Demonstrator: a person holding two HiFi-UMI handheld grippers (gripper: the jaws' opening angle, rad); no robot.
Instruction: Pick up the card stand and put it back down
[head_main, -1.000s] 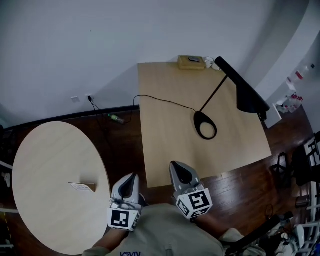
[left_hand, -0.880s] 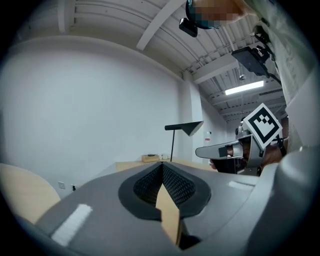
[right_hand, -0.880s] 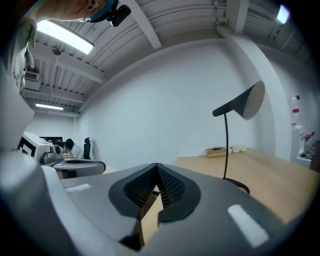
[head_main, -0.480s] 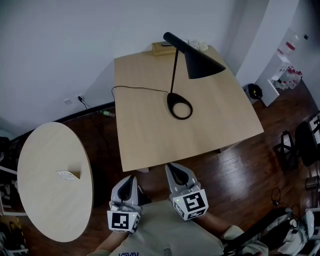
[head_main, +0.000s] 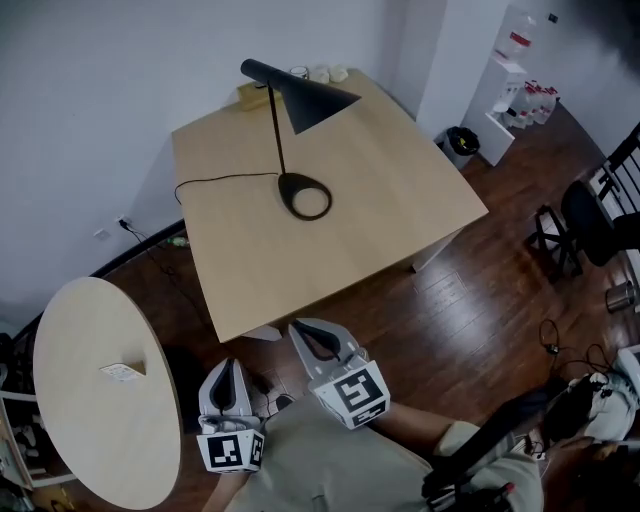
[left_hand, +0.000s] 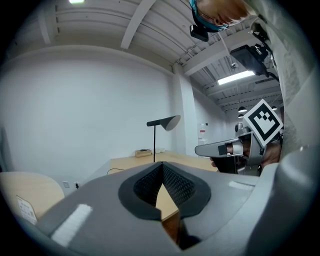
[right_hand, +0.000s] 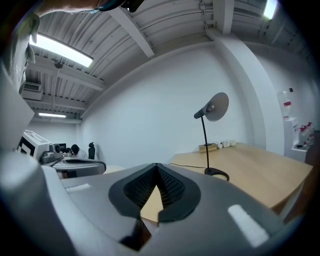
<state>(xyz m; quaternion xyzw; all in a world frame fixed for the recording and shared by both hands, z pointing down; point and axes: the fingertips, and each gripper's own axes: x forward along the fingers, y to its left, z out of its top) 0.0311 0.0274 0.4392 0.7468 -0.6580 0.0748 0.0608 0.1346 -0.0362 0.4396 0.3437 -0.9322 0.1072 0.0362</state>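
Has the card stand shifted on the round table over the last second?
No. The card stand sits on the same patch of the round table, untouched; only the head view has swung.

2 handheld grippers side by side at the near edge, left gripper (head_main: 223, 370) nearer, jaws pressed together, empty, right gripper (head_main: 303, 331) slightly farther, jaws together, empty, both pointing far
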